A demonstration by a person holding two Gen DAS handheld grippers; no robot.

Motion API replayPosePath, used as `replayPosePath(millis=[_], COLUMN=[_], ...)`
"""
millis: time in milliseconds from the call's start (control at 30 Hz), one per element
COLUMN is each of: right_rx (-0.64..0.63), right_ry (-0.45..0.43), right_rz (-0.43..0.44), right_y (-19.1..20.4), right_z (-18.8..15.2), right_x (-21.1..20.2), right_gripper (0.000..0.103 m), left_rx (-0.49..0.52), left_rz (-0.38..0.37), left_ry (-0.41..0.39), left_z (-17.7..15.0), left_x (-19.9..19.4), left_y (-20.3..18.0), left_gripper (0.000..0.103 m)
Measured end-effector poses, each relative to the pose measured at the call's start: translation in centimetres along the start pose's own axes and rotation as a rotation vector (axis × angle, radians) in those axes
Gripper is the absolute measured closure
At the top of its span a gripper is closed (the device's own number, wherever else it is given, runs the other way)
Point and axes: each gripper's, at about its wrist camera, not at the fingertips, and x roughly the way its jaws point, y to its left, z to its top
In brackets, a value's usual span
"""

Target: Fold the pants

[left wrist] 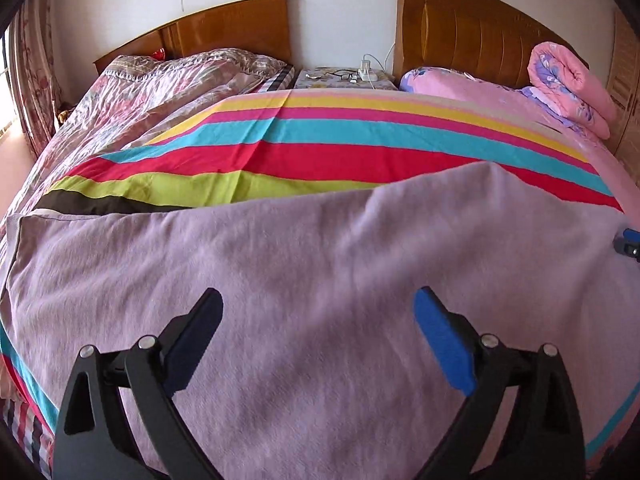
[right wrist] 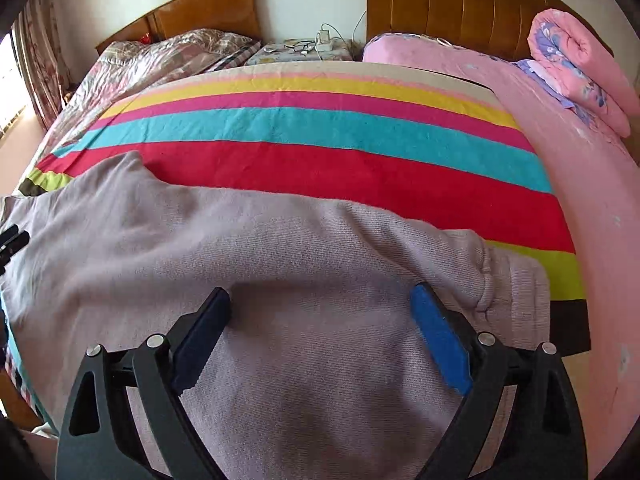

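bed [left wrist: 560, 92] with pink sheet, wooden headboard [left wrist: 472, 28] behind it. a striped blanket [left wrist: 320, 148] is spread across the bed. the pants [left wrist: 300, 280], pale mauve knit, lie flat on the blanket along its near edge, ribbed end [right wrist: 520, 292] toward the right. a rolled pink quilt [left wrist: 568, 84] sits at the head, right side. left tongs [left wrist: 316, 312] stand apart above the pants, holding nothing; right tongs [right wrist: 320, 308] likewise apart, over the cloth near the ribbed end.

pants [left wrist: 304, 280]: lilac, spread flat over the stripy blanket [left wrist: 320, 152]
left tool [left wrist: 318, 320]: fingers wide apart, hovering above the pants
right tool [left wrist: 629, 242]: peeking in at the right edge
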Motion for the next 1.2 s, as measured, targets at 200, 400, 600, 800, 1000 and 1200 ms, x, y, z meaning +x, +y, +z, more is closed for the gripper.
replayPosePath(millis=[200,400,600,800,1000,1200], right_rx=[-0.011,-0.099,-0.004,0.302,0.723,0.767], right_ry=[-0.141,-0.007,-0.134,-0.259,-0.31,-0.288], right_rz=[-0.052,-0.097,-0.048,-0.096,0.049,0.164], right_y=[1.0,3.0,1.7,-4.3,-9.5,-9.4], right_z=[-1.9,-7.2,-8.6,-13.5,-20.5,-21.0], right_x=[-6.1,-3.1,-8.2,-15.1,-16.6,-14.8], right_gripper=[0.012,0.008,0.009,0.008,0.008,0.008], left_rx=[0.039,0.18,0.127,0.204,0.351,0.367], left_rz=[-0.019,-0.039,-0.004,-0.123,-0.195,-0.189], left_ry=[-0.054,0.01,-0.035,-0.107,-0.12,-0.069], left_z=[-1.7,-4.8,-5.6,-5.5,-7.5,-8.4], left_x=[-3.4,-2.8,-4.4,-8.0,-8.8,-6.8], left_y=[-2.7,-7.9,-7.9,-12.3,-17.6,-18.1], left_gripper=[0.006,0.003,0.002,0.002,0.002,0.002])
